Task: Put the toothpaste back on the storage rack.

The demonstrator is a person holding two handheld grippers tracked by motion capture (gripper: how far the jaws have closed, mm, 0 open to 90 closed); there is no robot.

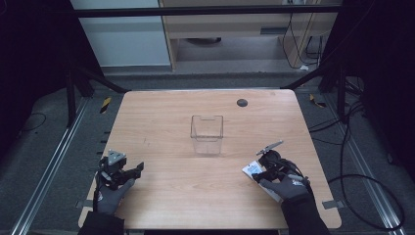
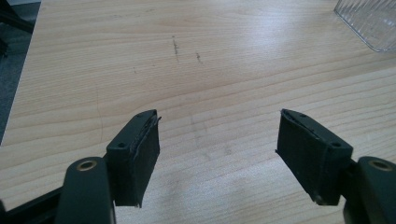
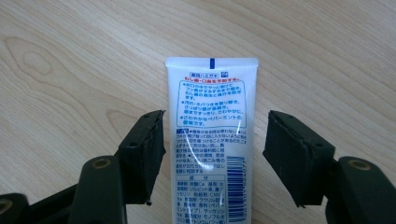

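- The right gripper [image 3: 212, 156] hangs low over the table [image 1: 166, 142] near its right edge, toward the near right corner, held in a gloved hand [image 1: 288, 188].
- Its jaws stand wide apart, with a white tube [image 3: 211, 140] lying flat on the wood between them.
- The left pad sits just beside the tube's edge; whether it touches I cannot tell. The right pad is clear of it, with bare wood in the gap. Nothing is gripped.
- The tube's flat crimped end points away from the gripper, and its printed back, with small text and a barcode, faces up.
- In the high view the tube [image 1: 253, 170] lies near the right edge, angled toward the table's middle.
- The left gripper [image 2: 217, 154] is near the left edge, toward the near left corner, also in a gloved hand [image 1: 110, 193].
- Its jaws are wide open over bare wood, holding nothing.
- A clear box [image 1: 207, 133] stands upright at the table's middle, well apart from both grippers.
- A small dark disc [image 1: 242, 102] sits near the far edge.
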